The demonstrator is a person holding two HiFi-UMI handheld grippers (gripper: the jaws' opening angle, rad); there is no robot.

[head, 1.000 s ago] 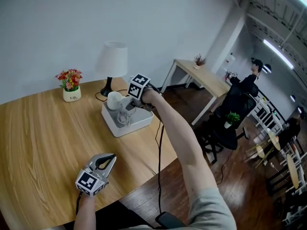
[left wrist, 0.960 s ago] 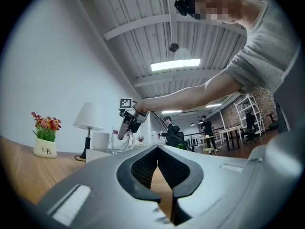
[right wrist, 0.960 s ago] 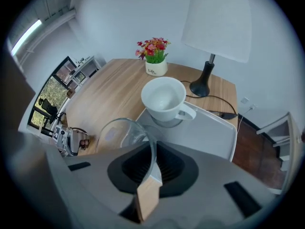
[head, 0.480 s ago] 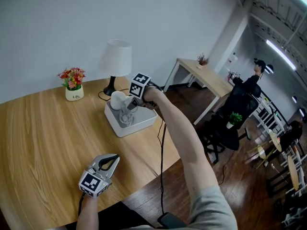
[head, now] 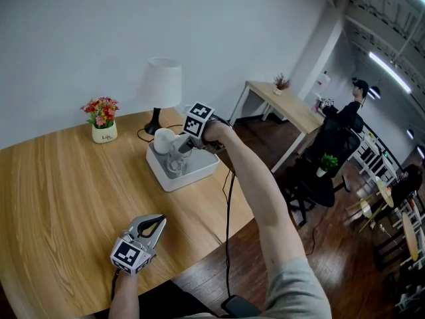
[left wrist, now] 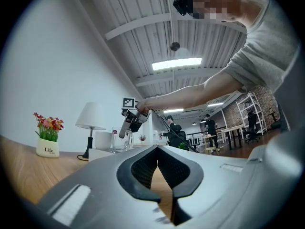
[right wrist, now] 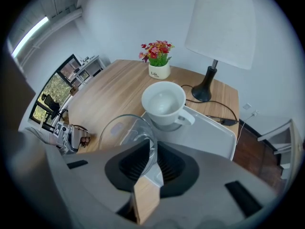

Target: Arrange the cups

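A white tray (head: 199,172) stands on the wooden table by the lamp. In it stand a white mug (right wrist: 163,102) and, beside it, a clear glass cup (right wrist: 125,130). My right gripper (right wrist: 151,150) points steeply down over the tray, and the near wall of the glass runs between its jaws. Those jaws have just been opening; a thin gap shows beside the glass wall. In the head view the right gripper (head: 181,147) sits over the glass cup (head: 176,161), next to the mug (head: 162,139). My left gripper (head: 156,223) rests low near the table's front edge, shut and empty.
A white lamp (head: 163,85) with a black base and cord stands just behind the tray. A small pot of flowers (head: 101,121) sits further left. The table's curved edge runs right of the tray. Desks, chairs and people are far off to the right.
Only the head view has shifted slightly. Both grippers and the cups keep their places.
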